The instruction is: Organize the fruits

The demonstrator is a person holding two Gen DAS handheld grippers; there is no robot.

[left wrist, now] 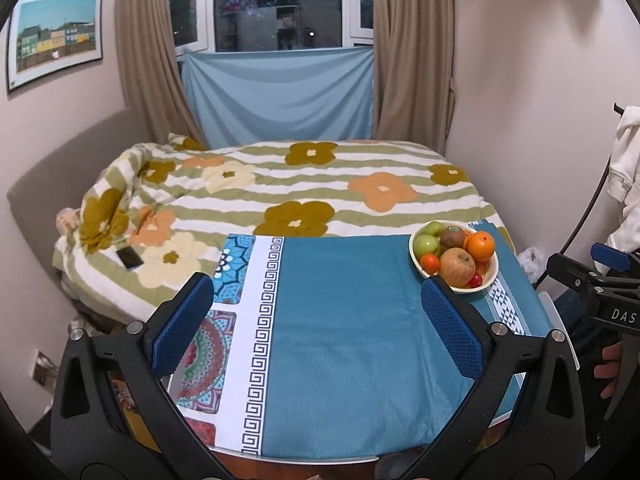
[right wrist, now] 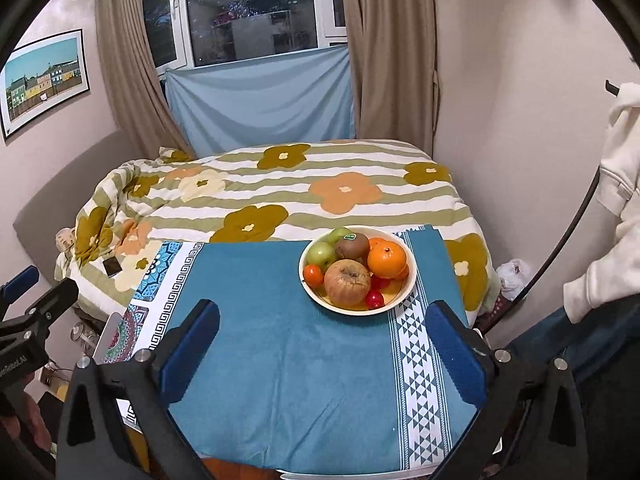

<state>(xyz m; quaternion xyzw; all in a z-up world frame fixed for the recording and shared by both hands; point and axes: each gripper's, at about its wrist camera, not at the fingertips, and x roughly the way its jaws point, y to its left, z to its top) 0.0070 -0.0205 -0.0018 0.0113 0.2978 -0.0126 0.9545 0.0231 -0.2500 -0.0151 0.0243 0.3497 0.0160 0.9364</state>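
While both tools hang over the teal-clothed counter, left tool and right tool stand spread wide, holding nothing. White bowl sits toward the counter's far right, heaped with apple, orange, kiwi, green fruits.

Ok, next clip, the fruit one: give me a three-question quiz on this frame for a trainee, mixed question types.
1. True or false: the left gripper is holding a fruit.
2. Multiple choice: where are the fruits? A) spread over the teal cloth; B) piled in the white bowl; C) on the flowered bedspread.
3. Fill in: the largest fruit at the front of the bowl is a brownish ____.

Key
1. False. Both it and the right gripper are open and holding nothing, short of the bowl.
2. B. The orange, kiwi and green apples all sit in it.
3. Apple.
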